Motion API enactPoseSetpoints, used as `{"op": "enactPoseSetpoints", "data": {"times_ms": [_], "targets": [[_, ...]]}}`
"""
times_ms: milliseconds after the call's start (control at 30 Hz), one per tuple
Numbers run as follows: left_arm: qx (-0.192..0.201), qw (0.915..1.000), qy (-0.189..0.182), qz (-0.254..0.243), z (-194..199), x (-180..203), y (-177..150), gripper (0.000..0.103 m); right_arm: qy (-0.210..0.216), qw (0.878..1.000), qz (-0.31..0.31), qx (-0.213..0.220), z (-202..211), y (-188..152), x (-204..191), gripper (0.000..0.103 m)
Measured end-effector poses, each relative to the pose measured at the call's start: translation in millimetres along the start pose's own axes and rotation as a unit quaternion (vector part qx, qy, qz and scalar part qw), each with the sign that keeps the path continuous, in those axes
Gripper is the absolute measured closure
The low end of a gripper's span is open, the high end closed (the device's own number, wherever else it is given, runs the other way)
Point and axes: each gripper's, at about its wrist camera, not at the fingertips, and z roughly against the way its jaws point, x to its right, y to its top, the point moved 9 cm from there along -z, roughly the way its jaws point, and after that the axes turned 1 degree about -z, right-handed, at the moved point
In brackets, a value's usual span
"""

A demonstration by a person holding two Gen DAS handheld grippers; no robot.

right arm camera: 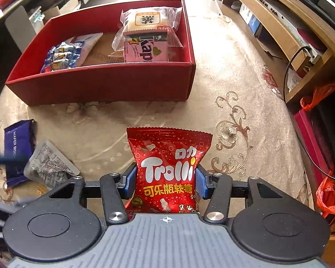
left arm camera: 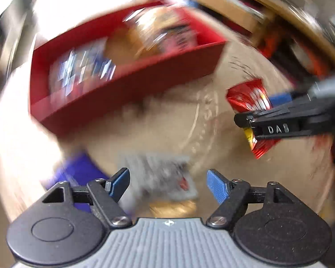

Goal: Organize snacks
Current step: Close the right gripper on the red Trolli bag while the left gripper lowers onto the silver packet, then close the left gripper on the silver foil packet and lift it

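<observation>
Gummies first: the red Trolli cola-bottle gummy bag (right arm camera: 169, 169) sits clamped between the blue pads of the right gripper (right arm camera: 166, 182), pinched across its middle with the crimped top edge pointing toward twelve o'clock, above the patterned beige tablecloth (right arm camera: 223, 78). Straight ahead at about eleven to twelve o'clock stands the red cardboard box (right arm camera: 100, 84), already holding blue-wrapped candies (right arm camera: 61, 55) at its nine o'clock end and a pink Kapo wafer pack (right arm camera: 146, 48) under a clear-wrapped pastry (right arm camera: 148, 20) at its three o'clock end; the brown floor between them looks bare. To do this step well, I judge the bag should be carried over the near wall high enough that its hanging lower end clears the rim, then let go low over that bare middle strip so it lands flat and does not slide onto the pastry. The left gripper (left arm camera: 168, 185) has its jaws apart with nothing between them; its view is badly blurred, but a silvery printed pouch (left arm camera: 165, 178) lies just below the fingertips, at nine o'clock in the right wrist view beside a dark blue wafer biscuit pack (right arm camera: 19, 147). Both lie outside the box, so they seem to be next, and the left hand should keep clear of the drop path.
</observation>
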Motion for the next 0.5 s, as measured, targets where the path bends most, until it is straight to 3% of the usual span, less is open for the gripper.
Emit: {"op": "enactPoseSetpoints", "data": {"times_ms": [100, 233, 400, 500], "targets": [[-0.004, 0.9927, 0.012, -0.12, 4.0, 6.4, 14.2, 0.031, 0.005, 1.0, 0.002, 0.0, 1.0, -0.4, 1.2, 0.043], [-0.039, 0.9693, 0.005, -0.243, -6.6, 19.1, 5.8, 0.031, 0.007, 1.0, 0.003, -0.004, -1.0, 0.1, 1.5, 0.043], [-0.081, 0.9402, -0.026, -0.33, -29.0, 22.7, -14.9, 0.029, 0.009, 1.0, 0.016, -0.014, -6.6, -5.8, -4.0, 0.043], [-0.08, 0.9293, -0.045, -0.358, -36.0, 25.4, -9.7, 0.027, 0.014, 0.999, 0.022, -0.025, -12.2, -10.3, -9.2, 0.043]]}}
